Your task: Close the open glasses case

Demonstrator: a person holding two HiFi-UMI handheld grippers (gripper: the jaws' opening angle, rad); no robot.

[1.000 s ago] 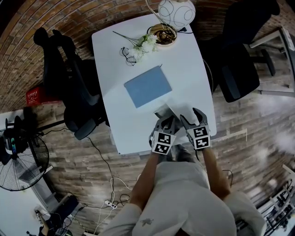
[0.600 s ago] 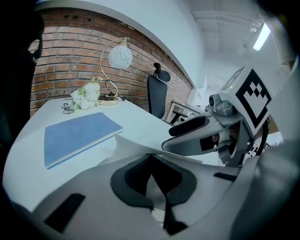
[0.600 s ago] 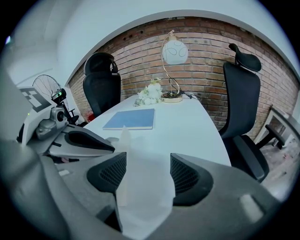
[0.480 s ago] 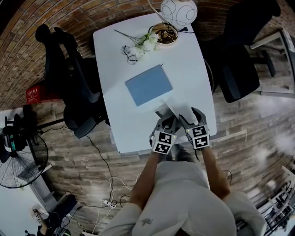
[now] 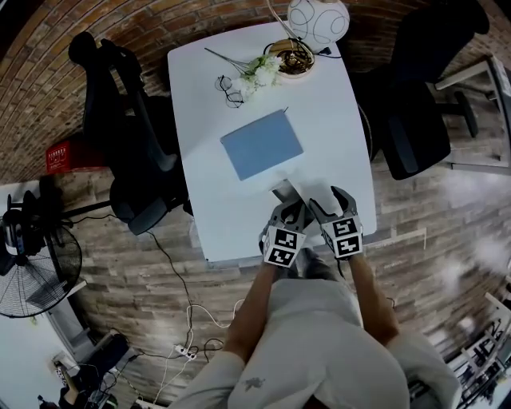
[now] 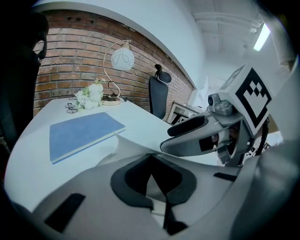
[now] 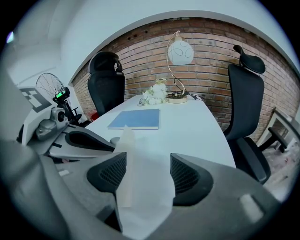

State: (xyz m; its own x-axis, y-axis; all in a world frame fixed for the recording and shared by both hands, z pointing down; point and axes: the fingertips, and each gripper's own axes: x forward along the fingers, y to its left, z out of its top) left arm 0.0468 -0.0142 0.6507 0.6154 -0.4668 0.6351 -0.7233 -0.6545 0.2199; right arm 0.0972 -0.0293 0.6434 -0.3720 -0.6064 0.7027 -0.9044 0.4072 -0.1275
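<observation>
The case (image 5: 283,192) lies open on the bench (image 5: 339,120), just on the person's side of the notebook (image 5: 262,144) and near it. Its pale flap (image 7: 143,187) stands up between the jaws of the right gripper (image 7: 147,173), which is grasping it. The left gripper (image 6: 152,180) is clenched, its pads meeting right at the case; I cannot tell whether a thin edge is nipped between them.

The step in hand looks like the fold itself: the flap is taken but not yet laid down. Next, the right gripper would swing the flap over the body while the left keeps the case from sliding.

Beyond the notebook stand glasses (image 5: 227,89), flowers (image 5: 257,73) and a lamp (image 5: 317,22); chairs (image 5: 120,120) flank it off the bench. None of these stands in the way.
</observation>
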